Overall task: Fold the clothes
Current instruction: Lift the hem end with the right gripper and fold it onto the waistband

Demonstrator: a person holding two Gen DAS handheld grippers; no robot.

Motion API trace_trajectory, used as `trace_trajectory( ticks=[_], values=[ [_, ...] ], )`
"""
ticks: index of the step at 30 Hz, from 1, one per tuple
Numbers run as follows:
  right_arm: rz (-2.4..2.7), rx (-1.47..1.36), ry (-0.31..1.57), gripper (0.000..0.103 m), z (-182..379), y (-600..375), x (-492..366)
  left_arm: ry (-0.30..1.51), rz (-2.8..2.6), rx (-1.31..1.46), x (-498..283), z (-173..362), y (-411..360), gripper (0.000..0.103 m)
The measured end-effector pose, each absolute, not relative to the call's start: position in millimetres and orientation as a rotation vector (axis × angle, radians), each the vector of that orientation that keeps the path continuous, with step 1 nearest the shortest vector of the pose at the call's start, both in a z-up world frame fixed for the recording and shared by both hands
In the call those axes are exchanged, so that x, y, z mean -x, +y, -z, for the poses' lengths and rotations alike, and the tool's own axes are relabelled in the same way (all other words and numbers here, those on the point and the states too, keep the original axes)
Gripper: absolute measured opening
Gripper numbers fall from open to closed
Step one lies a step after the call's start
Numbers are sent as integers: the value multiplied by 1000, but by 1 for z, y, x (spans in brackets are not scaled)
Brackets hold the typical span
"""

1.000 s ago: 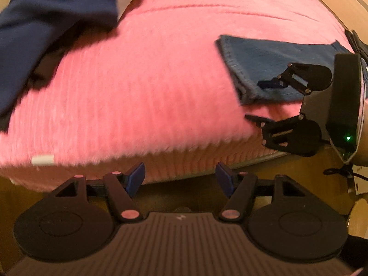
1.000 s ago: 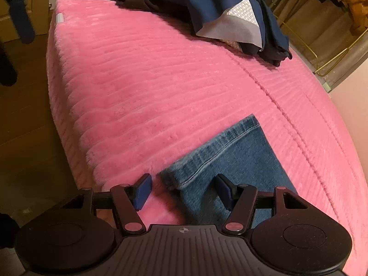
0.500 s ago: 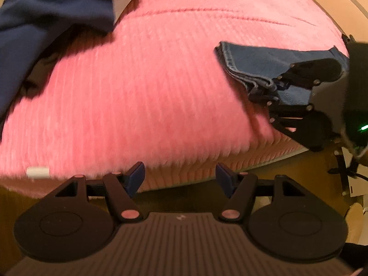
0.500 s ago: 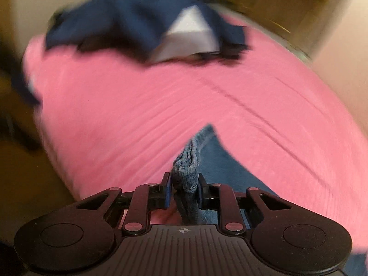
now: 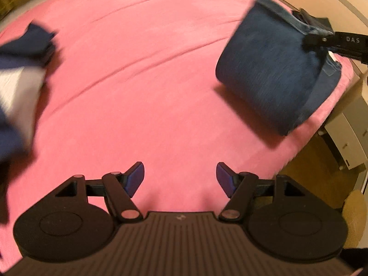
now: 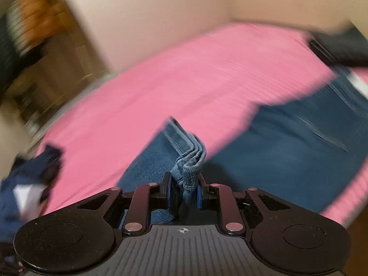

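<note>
Between right tongs (image 6: 183,192), bunched jeans hem (image 6: 189,161), hidden in left view; left tongs (image 5: 180,179) wide, empty.

We see warm, dim indoor light, heavy motion blur across the right wrist view, fisheye bending at the edges, a dark shadow under the lifted jeans (image 5: 271,73) on the pink bed (image 5: 142,69).

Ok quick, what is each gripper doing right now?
Left gripper: open, holding nothing.
Right gripper: shut on the jeans hem.
</note>
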State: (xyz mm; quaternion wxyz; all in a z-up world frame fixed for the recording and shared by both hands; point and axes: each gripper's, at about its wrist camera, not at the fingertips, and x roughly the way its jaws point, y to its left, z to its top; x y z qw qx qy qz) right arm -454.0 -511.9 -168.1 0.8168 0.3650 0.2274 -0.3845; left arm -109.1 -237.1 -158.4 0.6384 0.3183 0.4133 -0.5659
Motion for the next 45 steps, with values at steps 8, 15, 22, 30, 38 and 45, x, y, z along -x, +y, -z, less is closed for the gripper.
trace_trajectory(
  ticks=[8,15,22,30,38,45],
  values=[
    [818,-1162,442,47,259,-572,542,995,1405,-792,218,178,-361,65],
    [871,-1320,307,47,262,-550,562,976,1517,-865,270,180,-417,65],
    [857,-1260,348,14,233,-573,550,897,1556,-938,272,173,-426,65],
    [927,-1044,246,13,189,-594,575,850,1587,-997,259,178,-402,65],
    [1020,-1173,352,13,246,-593,589,875,1570,-986,246,185,-388,65],
    [1026,-1177,342,13,251,-608,599,884,1585,-1001,252,189,-397,65]
  ],
)
